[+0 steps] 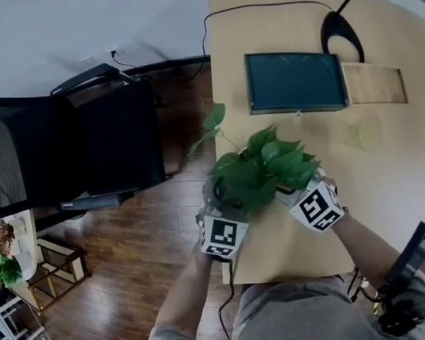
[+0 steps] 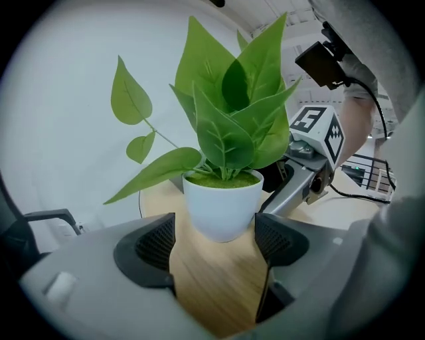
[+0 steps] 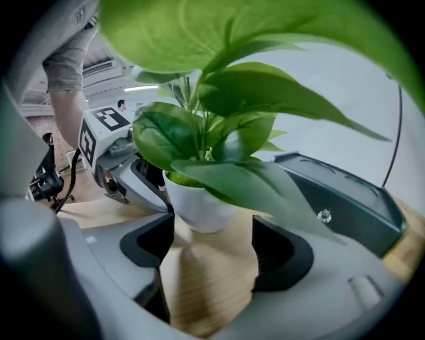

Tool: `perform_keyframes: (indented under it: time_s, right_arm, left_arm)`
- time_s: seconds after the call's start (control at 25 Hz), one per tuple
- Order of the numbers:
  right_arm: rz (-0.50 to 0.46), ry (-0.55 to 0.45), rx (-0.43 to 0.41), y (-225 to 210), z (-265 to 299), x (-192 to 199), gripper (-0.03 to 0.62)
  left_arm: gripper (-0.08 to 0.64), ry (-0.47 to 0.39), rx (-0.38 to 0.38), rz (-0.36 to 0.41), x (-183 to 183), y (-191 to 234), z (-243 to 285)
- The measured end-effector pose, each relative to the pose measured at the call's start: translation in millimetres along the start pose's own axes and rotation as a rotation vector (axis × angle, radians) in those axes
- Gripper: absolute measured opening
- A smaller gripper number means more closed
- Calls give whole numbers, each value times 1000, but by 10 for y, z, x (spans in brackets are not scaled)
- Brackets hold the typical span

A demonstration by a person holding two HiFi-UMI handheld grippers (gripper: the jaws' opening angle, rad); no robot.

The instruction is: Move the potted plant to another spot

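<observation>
Right up close, the left gripper (image 2: 216, 242) has its black-padded grey jaws spread wide, with nothing pinched. The right gripper (image 3: 212, 242) is the same: jaws wide, not touching anything. The leafy green potted plant (image 1: 265, 168), in a small round white pot, stands upright just past the tips of both, one gripper on each side. It's on the light wooden surface (image 1: 392, 174) near the left edge, with a flat dark green screen (image 1: 294, 80) lying a bit further back.

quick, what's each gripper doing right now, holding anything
Left gripper: open, empty; the white potted green plant stands just ahead of its jaws, untouched.
Right gripper: open, empty, facing the same plant.
</observation>
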State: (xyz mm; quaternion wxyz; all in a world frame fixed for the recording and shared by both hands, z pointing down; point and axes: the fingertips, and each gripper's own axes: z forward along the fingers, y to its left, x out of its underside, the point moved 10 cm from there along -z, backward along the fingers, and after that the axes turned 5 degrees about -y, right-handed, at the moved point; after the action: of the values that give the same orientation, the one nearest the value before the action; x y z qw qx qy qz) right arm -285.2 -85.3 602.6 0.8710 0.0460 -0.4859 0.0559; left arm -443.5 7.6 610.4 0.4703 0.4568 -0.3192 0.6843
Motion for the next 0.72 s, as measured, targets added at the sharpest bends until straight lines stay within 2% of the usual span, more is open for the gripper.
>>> perform_keyframes:
  time_s: [0.12, 0.24, 0.32, 0.36, 0.72]
  right_arm:
    - [-36, 1, 3, -14, 42, -13, 374]
    - [-78, 3, -1, 6, 65, -15, 368]
    - [-113, 11, 6, 15, 72, -25, 308]
    - [-123, 13, 15, 14, 78, -31, 299]
    - [-125, 28, 39, 62, 32, -23, 296]
  left_arm:
    - [370, 5, 36, 31, -7, 62, 35]
    - [353, 8, 80, 102, -44, 73, 74]
    - [328, 11, 98, 140, -74, 82, 113]
    - [328, 12, 103, 149, -84, 93, 131]
    - [325, 10, 114, 138, -90, 54, 122]
